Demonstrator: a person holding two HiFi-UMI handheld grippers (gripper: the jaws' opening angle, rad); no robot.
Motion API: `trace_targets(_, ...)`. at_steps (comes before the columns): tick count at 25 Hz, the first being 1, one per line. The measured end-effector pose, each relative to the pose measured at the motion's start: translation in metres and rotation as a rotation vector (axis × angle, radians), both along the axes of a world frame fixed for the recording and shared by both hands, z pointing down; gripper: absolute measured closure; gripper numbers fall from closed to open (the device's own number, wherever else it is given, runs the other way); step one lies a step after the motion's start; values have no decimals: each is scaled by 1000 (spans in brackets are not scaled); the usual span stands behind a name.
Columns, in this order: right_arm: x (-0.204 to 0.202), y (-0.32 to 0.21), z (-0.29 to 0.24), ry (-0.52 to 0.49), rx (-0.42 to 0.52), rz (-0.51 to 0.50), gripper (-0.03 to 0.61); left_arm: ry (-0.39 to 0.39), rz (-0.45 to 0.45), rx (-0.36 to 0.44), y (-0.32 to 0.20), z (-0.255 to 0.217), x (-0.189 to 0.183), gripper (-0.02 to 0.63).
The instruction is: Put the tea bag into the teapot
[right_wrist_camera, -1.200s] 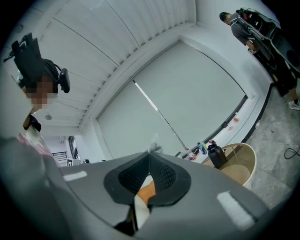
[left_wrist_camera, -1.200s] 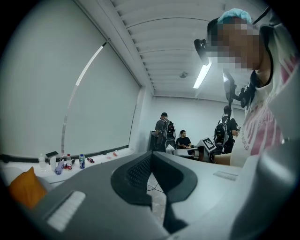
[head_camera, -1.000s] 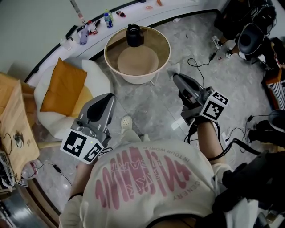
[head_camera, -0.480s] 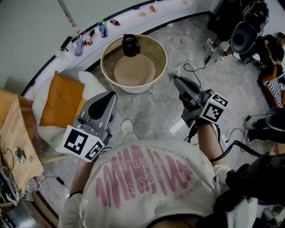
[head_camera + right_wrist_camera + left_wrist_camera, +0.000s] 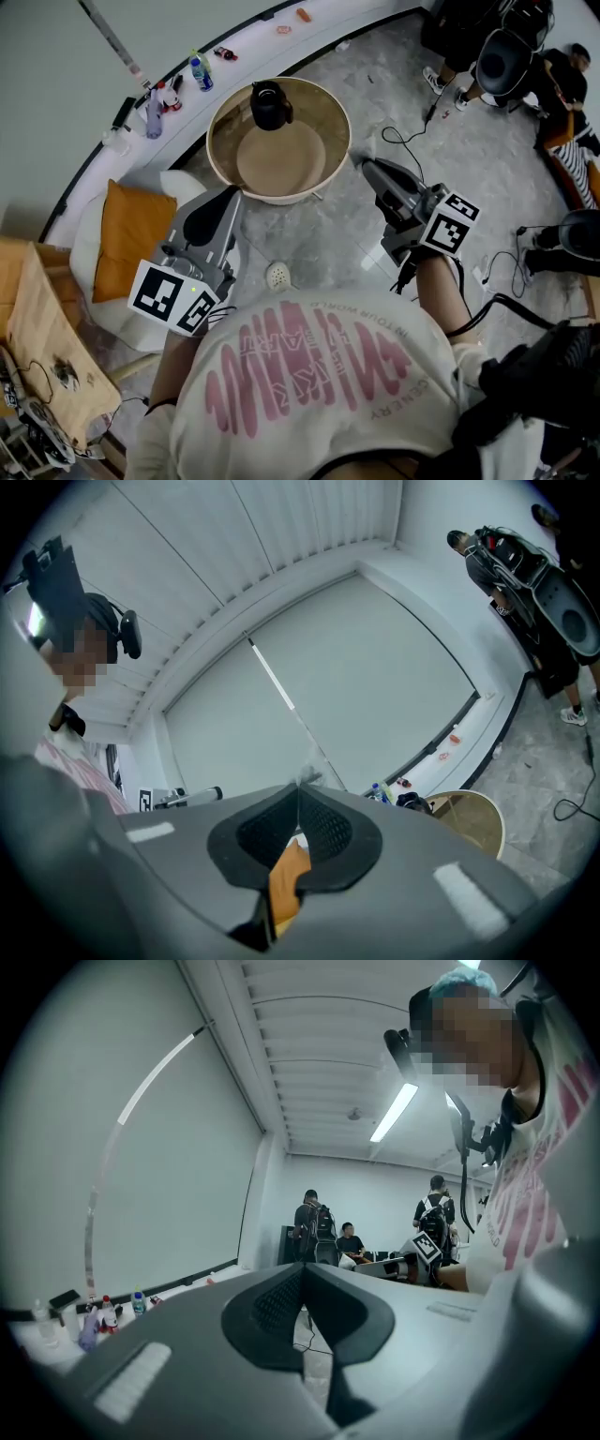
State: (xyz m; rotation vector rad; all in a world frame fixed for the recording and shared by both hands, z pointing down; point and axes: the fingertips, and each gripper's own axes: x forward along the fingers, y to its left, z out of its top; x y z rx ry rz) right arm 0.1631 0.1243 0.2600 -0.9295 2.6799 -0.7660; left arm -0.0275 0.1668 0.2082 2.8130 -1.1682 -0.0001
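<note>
A black teapot (image 5: 269,103) stands at the far rim of a round tan table (image 5: 330,112); the right gripper view shows the teapot (image 5: 412,802) small, to the right of the jaws. My right gripper (image 5: 367,166) is held level just short of the table's near right edge, jaws shut on a small pale tea bag (image 5: 306,776) that pokes out at the tips. An orange patch shows in the gap under its pads; what it is I cannot tell. My left gripper (image 5: 228,194) is level at the table's near left edge, jaws shut with nothing in them.
A white armchair (image 5: 178,187) with an orange cushion (image 5: 127,234) sits left of the table. Bottles (image 5: 200,70) line a curved white ledge behind it. Cables (image 5: 412,141) lie on the grey floor to the right, where people and bags (image 5: 506,56) are. A wooden desk (image 5: 47,347) is at far left.
The person has stepped forward: both grippers are closer to the round table, and the armchair and cushion have slid down and left in the head view. Both pairs of jaws stay shut.
</note>
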Motion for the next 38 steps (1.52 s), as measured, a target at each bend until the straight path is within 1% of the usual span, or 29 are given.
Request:
trace_targets(4, -14, -14, 0, 27, 7, 35, 572, 10, 47, 3, -28, 0, -12, 598)
trace_targets(7, -23, -26, 3, 29, 1, 56, 572, 18, 67, 3, -43, 2, -22, 598)
trace_targets(13, -49, -48, -1, 51, 4, 53, 572, 35, 69, -12, -71, 3, -48, 598)
trace_targets(17, -62, -64, -3, 54, 17, 54, 572, 33, 71, 0, -83, 2, -62, 598)
trace_targets(20, -78, -74, -2, 62, 19, 35, 572, 37, 58, 5, -92, 2, -73, 598)
trace_targets(23, -92, -80, 4, 82, 10, 5, 572, 33, 49, -12, -96, 8, -80, 598)
trace_targets(27, -104, -91, 12, 83, -5, -27, 572, 27, 35, -39, -104, 19, -86, 598)
trace_targets(32, -113, -105, 19, 87, -23, -66, 572, 30, 4, -50, -112, 23, -90, 598)
trace_targets(35, -115, -119, 25, 88, -38, -94, 572, 23, -35, -66, -118, 28, -94, 598)
trace_targets(38, -117, -143, 30, 81, -48, -132, 572, 13, -103, -92, -128, 35, -103, 598)
